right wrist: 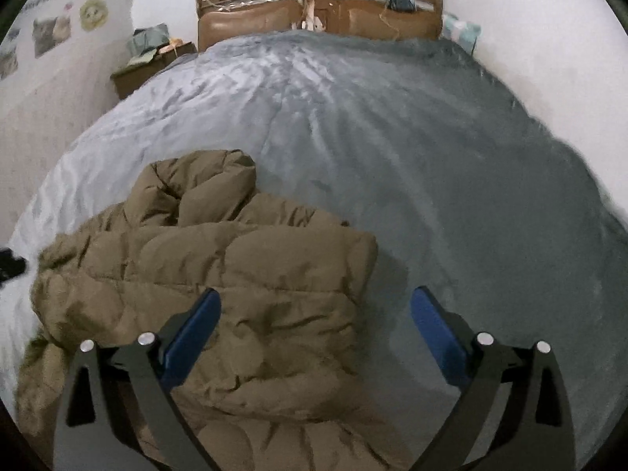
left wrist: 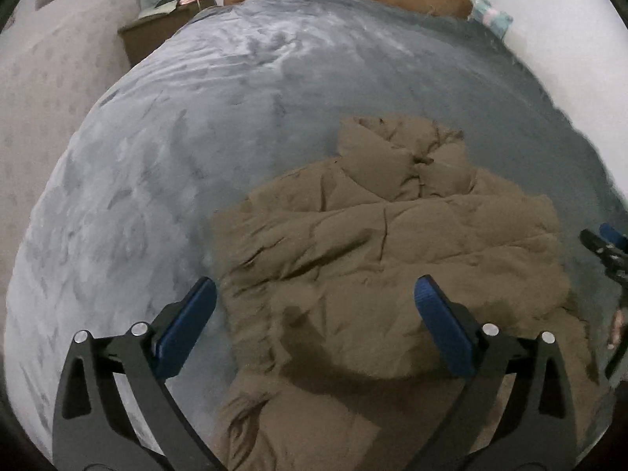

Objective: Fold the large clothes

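Note:
A large olive-brown puffer jacket [left wrist: 384, 243] lies on the grey bedspread [left wrist: 157, 149], its sides folded in and its hood toward the headboard. It also shows in the right wrist view [right wrist: 219, 274]. My left gripper [left wrist: 314, 294] is open and empty, held above the jacket's lower left part. My right gripper [right wrist: 314, 306] is open and empty, above the jacket's right edge. The right gripper also shows at the right rim of the left wrist view [left wrist: 604, 247].
A brown wooden headboard [right wrist: 314, 11] stands at the far end of the bed. A nightstand [right wrist: 153, 66] with clutter stands at the far left by the wall. White walls close in on the bed's left and right sides.

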Demonstrator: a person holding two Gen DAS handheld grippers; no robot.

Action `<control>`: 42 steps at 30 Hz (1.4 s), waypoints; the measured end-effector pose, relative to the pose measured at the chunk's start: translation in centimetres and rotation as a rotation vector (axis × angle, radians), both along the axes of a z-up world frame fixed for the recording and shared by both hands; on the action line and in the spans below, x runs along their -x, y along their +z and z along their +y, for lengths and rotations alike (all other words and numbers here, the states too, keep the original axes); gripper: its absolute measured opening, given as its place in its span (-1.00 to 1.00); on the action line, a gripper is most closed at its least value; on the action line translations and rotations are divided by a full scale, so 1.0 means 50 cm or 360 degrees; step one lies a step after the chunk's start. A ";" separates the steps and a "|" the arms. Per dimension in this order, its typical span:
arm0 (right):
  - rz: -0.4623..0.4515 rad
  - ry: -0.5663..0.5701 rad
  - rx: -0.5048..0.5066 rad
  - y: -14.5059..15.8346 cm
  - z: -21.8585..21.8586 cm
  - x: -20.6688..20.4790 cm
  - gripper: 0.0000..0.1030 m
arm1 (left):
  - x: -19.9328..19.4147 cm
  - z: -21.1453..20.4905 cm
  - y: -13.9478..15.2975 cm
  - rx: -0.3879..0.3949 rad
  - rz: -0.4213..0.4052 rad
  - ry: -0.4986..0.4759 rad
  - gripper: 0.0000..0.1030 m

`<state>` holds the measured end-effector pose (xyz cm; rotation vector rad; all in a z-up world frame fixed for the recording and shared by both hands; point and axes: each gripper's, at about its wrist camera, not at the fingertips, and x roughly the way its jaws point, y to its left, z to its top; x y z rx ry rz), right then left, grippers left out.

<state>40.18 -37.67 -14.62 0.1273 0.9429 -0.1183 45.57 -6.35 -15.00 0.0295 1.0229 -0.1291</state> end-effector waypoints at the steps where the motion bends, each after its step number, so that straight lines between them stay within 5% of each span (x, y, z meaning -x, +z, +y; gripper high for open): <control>1: -0.0007 -0.0003 -0.0036 -0.003 -0.004 0.000 0.89 | -0.012 -0.016 -0.009 0.0008 0.0025 -0.0025 0.70; 2: -0.0014 -0.0009 -0.0064 -0.007 -0.010 0.000 0.89 | -0.009 -0.024 -0.015 0.0011 0.0049 -0.0044 0.48; 4: -0.0012 -0.0006 -0.0117 -0.021 -0.017 -0.004 0.89 | -0.016 -0.036 -0.030 -0.0032 0.0088 -0.0050 -0.47; 6: -0.0016 0.0026 -0.0172 -0.033 -0.019 -0.011 0.73 | -0.023 -0.044 -0.056 -0.0048 0.0126 -0.0035 -0.73; 7: -0.0008 0.0043 -0.0187 -0.039 -0.015 -0.014 0.55 | -0.026 -0.042 -0.071 -0.0041 0.0145 -0.0020 -0.83; 9: 0.0042 0.0064 -0.0196 -0.057 -0.006 -0.030 -0.51 | -0.030 -0.039 -0.092 -0.0050 0.0169 -0.0001 -0.98; 14: 0.0211 0.0125 -0.0198 -0.127 0.018 -0.068 -0.77 | -0.039 -0.013 -0.168 -0.0132 0.0275 0.0033 -1.00; 21: 0.0426 0.0202 -0.0085 -0.202 0.045 -0.113 -0.80 | -0.058 -0.035 -0.219 -0.0240 0.0333 -0.0041 -1.00; 42: 0.0621 0.0226 -0.0039 -0.263 0.068 -0.173 -0.86 | -0.128 -0.038 -0.276 -0.0135 0.0437 -0.0070 -0.95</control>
